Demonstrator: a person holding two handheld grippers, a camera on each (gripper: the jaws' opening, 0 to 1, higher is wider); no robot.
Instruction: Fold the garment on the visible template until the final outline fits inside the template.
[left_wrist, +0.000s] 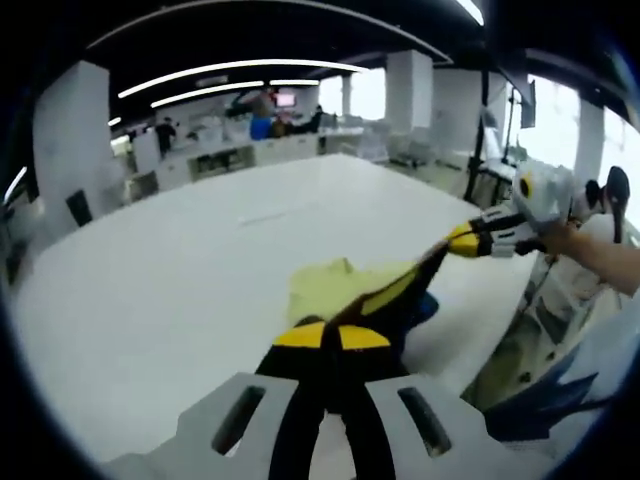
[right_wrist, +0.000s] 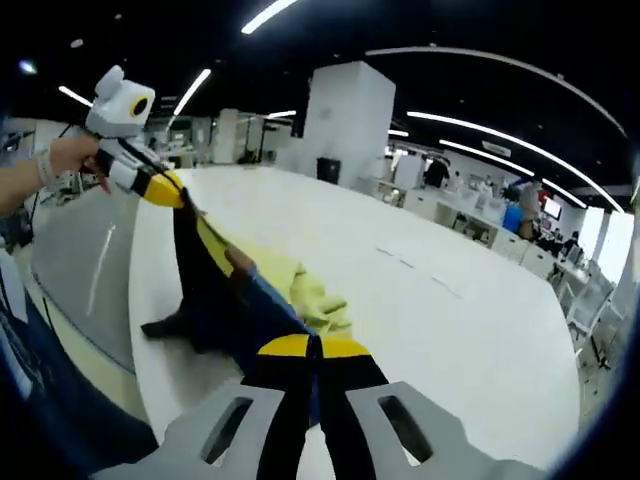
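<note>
I have the garment (left_wrist: 385, 300) lifted just above the near edge of the white table (left_wrist: 180, 290), stretched between my two claws. It is soft, limp cloth: mostly dark, with a yellow band along the taut edge and a blue patch, and it sags in loose folds. My left gripper (left_wrist: 331, 337) has its yellow-tipped jaws closed together on one end of the fabric. My right gripper (right_wrist: 313, 347) is likewise pinched shut on the other end, jaws meeting with cloth running out from between them. Under the garment, flat on the smooth table, lies a pale yellow sheet (right_wrist: 305, 290) with a crumpled, uneven outline, partly covered by the hanging cloth.
</note>
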